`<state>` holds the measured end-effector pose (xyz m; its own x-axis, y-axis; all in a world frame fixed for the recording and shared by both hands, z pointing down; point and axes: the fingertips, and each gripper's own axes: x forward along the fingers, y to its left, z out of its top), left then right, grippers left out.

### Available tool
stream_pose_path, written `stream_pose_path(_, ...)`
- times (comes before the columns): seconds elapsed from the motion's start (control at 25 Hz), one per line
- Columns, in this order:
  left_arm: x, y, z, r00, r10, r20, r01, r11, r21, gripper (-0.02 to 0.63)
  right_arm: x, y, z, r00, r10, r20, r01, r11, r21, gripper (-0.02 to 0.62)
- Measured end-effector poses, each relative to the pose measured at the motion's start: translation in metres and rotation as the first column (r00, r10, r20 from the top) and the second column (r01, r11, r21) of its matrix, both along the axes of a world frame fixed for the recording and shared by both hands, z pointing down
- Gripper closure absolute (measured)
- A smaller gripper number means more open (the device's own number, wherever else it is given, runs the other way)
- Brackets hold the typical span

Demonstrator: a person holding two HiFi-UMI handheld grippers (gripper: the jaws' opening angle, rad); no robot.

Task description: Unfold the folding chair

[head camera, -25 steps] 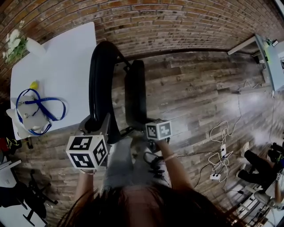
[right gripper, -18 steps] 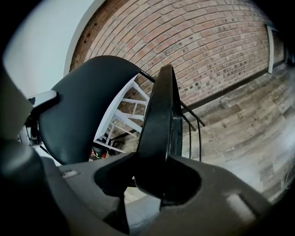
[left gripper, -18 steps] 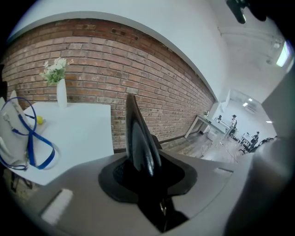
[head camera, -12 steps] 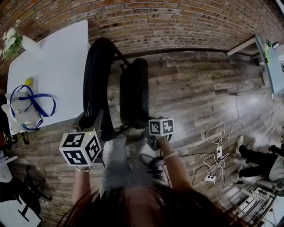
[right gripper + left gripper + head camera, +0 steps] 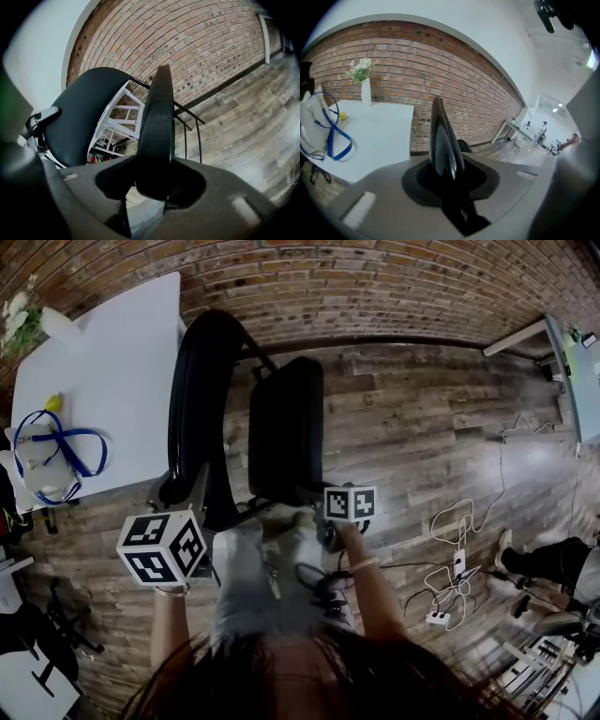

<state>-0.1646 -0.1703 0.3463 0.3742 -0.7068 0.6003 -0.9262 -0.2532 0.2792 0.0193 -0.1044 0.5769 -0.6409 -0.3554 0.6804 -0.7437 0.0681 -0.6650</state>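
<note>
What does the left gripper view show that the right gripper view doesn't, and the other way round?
Only the left gripper view: a white tabletop with a vase of flowers, a blue lanyard and a small yellow object, plus a distant desk in a bright room. Only the right gripper view: the chair's broad black backrest and thin metal rods. Both: the brick wall and a black chair edge standing up the middle, the backrest's in the left view, the seat in the right.

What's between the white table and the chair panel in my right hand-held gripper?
The folding chair's other black panel, beside the table; the head view shows it.
</note>
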Motion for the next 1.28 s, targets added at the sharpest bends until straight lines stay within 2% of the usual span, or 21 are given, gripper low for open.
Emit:
stream_pose_path(0.64, 0.014, -0.002, 0.014, 0.998, -0.067, 0.003, 0.067, 0.998, -0.008, 0.532, 0.052, 0.004, 0.023, 0.998, 0.047, 0.049, -0.045, 0.999, -0.031, 0.419)
stream_pose_path(1.28, 0.026, -0.002, 0.027, 0.995, -0.098, 0.010, 0.098, 0.995, -0.019, 0.540, 0.092, 0.007, 0.046, 0.993, 0.090, 0.082, -0.086, 0.995, -0.051, 0.407)
